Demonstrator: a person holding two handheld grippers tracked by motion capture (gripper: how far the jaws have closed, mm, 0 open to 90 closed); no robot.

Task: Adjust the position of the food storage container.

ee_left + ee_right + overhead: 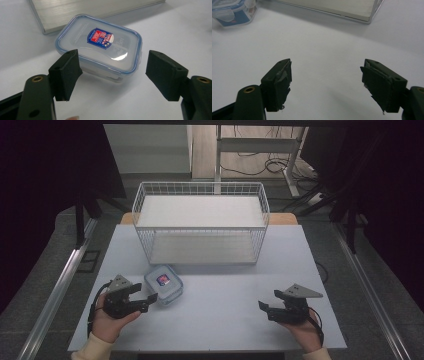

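A small clear plastic food box (164,284) with a blue-rimmed lid and a red-and-blue label lies on the white table (220,315), in front of the wire rack. In the left gripper view the box (100,51) sits just beyond the wide-apart jaws. My left gripper (148,297) is open, its tips right beside the box's near edge. My right gripper (264,307) rests open at the table's right front with nothing between its jaws. In the right gripper view the box (233,11) shows at the top left corner.
A white wire two-tier rack (201,222) stands at the back middle of the table. Its base edge (332,10) runs across the top of the right gripper view. Dark curtains flank the table. A desk frame and cables (260,160) lie on the floor behind.
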